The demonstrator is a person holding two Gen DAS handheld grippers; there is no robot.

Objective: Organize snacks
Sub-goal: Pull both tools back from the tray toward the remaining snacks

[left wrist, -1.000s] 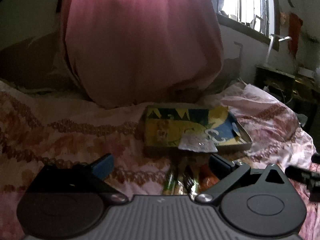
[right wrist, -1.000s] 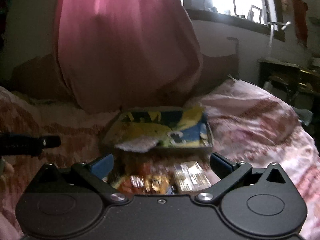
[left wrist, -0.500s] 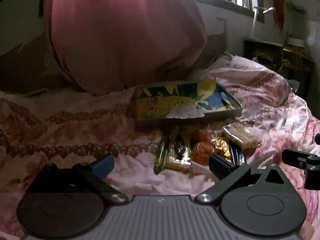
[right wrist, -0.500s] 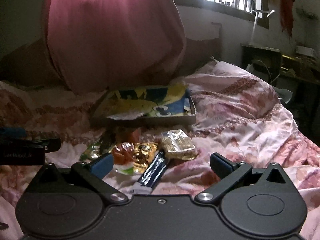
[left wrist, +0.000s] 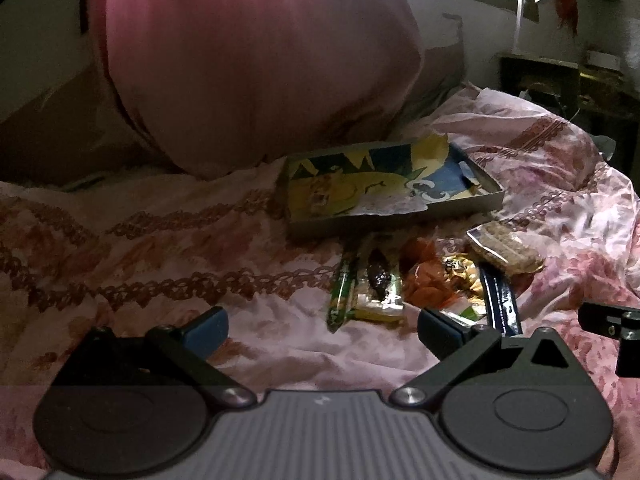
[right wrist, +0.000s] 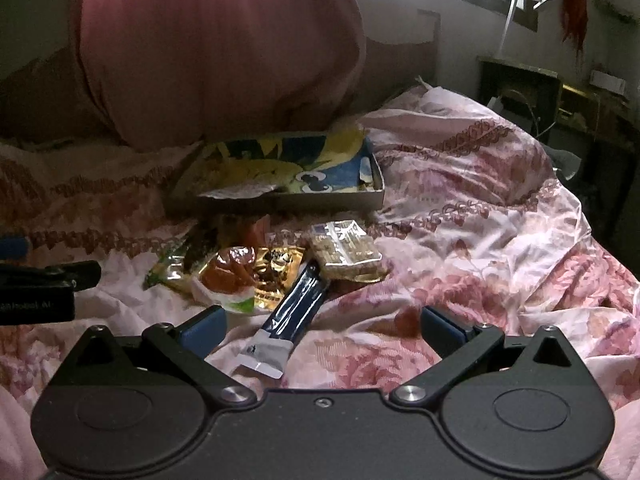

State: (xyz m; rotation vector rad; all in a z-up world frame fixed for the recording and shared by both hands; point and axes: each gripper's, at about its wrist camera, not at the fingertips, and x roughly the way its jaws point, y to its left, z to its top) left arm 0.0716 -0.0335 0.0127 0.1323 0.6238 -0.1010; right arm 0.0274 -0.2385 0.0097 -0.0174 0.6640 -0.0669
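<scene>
Several snack packets lie in a pile on the pink floral bedspread: a green stick pack (left wrist: 340,296), an orange wrapper (left wrist: 424,276) (right wrist: 232,272), a dark blue bar (right wrist: 296,312) (left wrist: 500,300) and a clear biscuit pack (right wrist: 348,252) (left wrist: 504,246). Behind them sits a shallow box (left wrist: 388,220) (right wrist: 280,200) with a yellow and blue cartoon lining. My left gripper (left wrist: 320,330) is open and empty, just short of the pile. My right gripper (right wrist: 320,328) is open and empty, with the blue bar's near end between its fingers.
A large pink pillow (left wrist: 256,64) leans on the wall behind the box. The bed drops off at the right, where a dark desk (right wrist: 560,92) stands under a window. Each gripper shows at the edge of the other's view.
Both grippers have pulled back and risen from the box. The snack pile, earlier mostly hidden under the fingers, now lies in full view. Both stay open.
</scene>
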